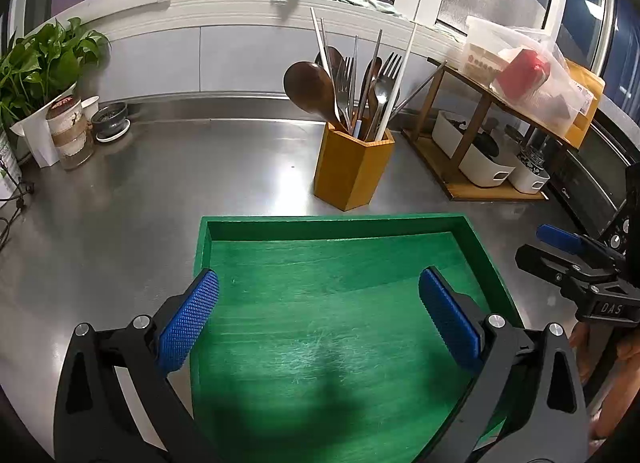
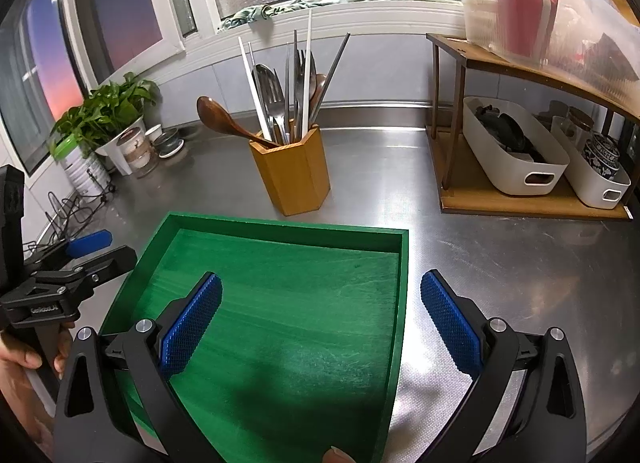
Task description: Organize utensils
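both tongs, left tongs (image 1: 319, 305) and right tongs (image 2: 321, 309), gape over green tray (image 1: 332, 225).

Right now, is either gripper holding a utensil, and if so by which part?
Nothing is held. The left gripper and right gripper are both open over the green tray; the utensils stand in the wooden holder.

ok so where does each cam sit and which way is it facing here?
Left wrist: on the left gripper above the green tray, facing the utensil holder; right gripper at its right edge.
Right wrist: on the right gripper, over the tray's right rim, same heading; left gripper and a hand show.
Shared: tray, holder, steel counter.
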